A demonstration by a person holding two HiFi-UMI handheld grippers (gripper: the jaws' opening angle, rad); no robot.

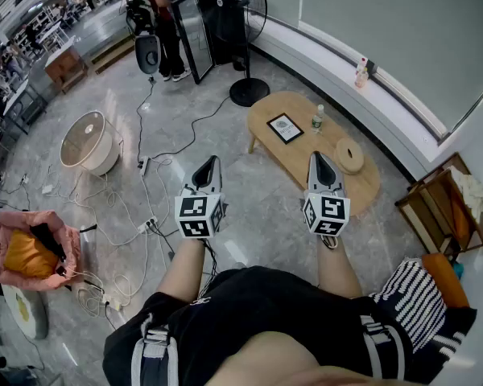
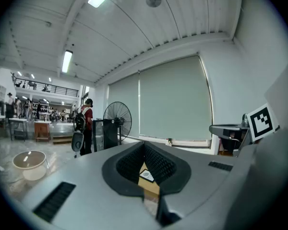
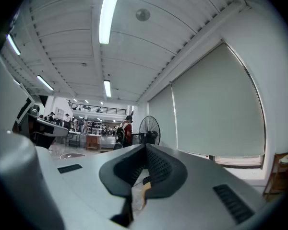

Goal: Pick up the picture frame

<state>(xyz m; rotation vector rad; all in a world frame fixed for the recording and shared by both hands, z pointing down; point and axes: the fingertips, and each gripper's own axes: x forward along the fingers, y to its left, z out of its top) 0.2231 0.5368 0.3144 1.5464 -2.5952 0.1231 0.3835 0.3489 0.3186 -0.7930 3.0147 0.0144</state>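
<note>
While black-rimmed rectangular picture frame [image 1: 285, 127] lies flat on oval wooden table [image 1: 306, 161] ahead of jaws, left gripper [image 1: 212, 162] and right gripper [image 1: 318, 158] jaws fully closed, empty.

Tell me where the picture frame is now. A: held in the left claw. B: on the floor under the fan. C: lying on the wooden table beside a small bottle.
C: the picture frame lies flat on the wooden table, next to the small bottle.
</note>
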